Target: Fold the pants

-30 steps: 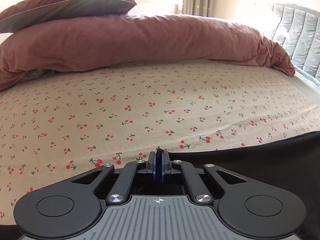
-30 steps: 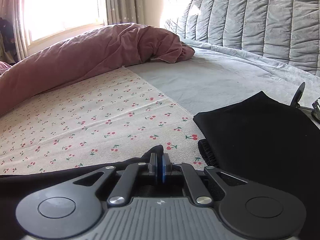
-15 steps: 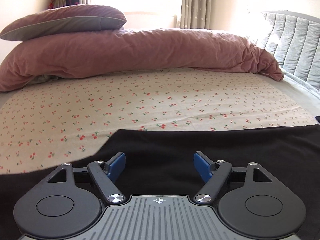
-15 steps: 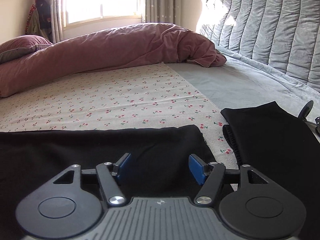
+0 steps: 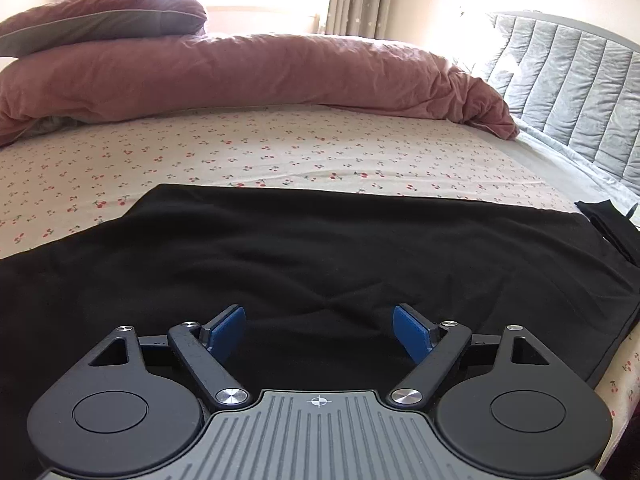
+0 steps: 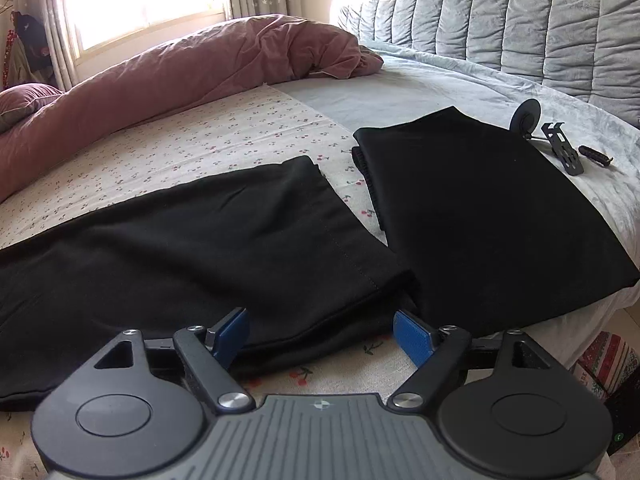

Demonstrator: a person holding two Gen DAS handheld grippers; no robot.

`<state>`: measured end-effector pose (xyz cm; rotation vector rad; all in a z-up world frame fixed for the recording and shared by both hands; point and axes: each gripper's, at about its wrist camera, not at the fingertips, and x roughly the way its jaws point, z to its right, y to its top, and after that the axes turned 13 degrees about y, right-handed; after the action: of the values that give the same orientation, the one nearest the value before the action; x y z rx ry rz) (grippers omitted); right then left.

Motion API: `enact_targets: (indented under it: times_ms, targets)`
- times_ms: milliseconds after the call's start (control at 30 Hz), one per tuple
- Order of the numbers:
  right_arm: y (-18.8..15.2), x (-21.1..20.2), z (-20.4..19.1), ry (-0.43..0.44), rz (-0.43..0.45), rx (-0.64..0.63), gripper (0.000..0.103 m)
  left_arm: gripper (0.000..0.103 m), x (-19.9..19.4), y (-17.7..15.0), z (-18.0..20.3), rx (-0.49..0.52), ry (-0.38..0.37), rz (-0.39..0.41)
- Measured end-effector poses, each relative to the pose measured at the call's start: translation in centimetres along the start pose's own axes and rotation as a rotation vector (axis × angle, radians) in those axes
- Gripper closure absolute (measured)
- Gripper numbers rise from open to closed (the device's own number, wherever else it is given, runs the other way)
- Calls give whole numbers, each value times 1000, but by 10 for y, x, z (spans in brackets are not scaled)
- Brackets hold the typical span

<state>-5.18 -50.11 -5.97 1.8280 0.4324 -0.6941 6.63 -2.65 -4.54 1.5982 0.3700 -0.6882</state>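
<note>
Black pants (image 5: 320,248) lie flat across the cherry-print sheet (image 5: 280,152), folded lengthwise. Their hem end (image 6: 344,240) shows in the right wrist view. My left gripper (image 5: 319,334) is open and empty, hovering just above the pants' near part. My right gripper (image 6: 320,338) is open and empty, just short of the near edge of the hem end. A second black garment (image 6: 480,208), folded, lies to the right of the pants.
A rolled pink duvet (image 5: 260,72) and a pillow (image 5: 100,20) lie along the far side. A grey quilted headboard (image 6: 520,20) stands at the right. A small black stand and tools (image 6: 560,144) lie on the grey sheet. The bed edge (image 6: 580,312) drops off at right.
Both grippers were shut on the pants' edge a second ago. They have opened, let go, and pulled back and up, leaving the pants flat on the sheet.
</note>
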Motion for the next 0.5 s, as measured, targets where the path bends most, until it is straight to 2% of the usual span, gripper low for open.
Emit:
enact_targets:
  times_ms: [100, 200, 300, 400, 433, 467, 500]
  targets:
    - [-2, 12, 6, 32, 35, 43, 14, 20, 1, -1, 5, 7, -3, -7]
    - [1, 23, 6, 47, 68, 78, 13, 20, 2, -3, 6, -2, -19, -18]
    - [0, 35, -5, -7, 89, 32, 25, 19, 0, -5, 3, -15, -37, -25]
    - [0, 36, -18, 1, 86, -19, 50, 19, -1, -6, 1, -25, -44, -28]
    - [2, 34, -20, 25, 81, -17, 71, 19, -2, -6, 0, -29, -46, -29]
    - [4, 34, -20, 29, 77, -12, 88, 19, -2, -7, -1, -32, -49, -31]
    - [8, 34, -20, 39, 72, 1, 94, 19, -2, -7, -2, -37, -52, -32]
